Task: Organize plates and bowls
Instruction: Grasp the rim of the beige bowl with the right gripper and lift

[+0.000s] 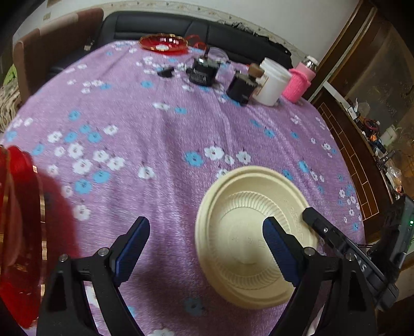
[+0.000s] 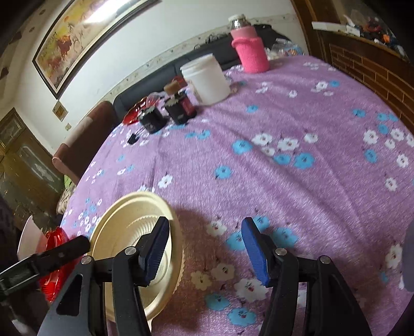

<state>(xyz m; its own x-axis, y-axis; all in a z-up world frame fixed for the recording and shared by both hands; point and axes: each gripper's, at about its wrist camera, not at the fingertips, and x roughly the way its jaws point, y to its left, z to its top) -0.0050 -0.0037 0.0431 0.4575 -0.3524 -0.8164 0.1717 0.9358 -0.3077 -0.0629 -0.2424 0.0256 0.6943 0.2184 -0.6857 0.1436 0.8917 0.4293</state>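
Here, cream bowl [image 1: 245,232] on floral cloth [image 1: 168,124], left gripper [image 1: 206,243] jaws wide (empty)

Your left wrist camera looks forward and steeply down along the left gripper [image 1: 205,239], close above the purple flowered tablecloth [image 1: 160,129], with the far wall and dark sofa [image 1: 160,24] across the top.

Your right wrist camera sits just as close over the cloth, tilted, facing along the right gripper [image 2: 204,248] toward the same wall.

Both views share the cream bowl [image 1: 243,248] near the fingers, the white tub [image 1: 273,82] and the pink-sleeved bottle [image 1: 298,82] at the far edge. Each view catches a finger of the other gripper at its side.
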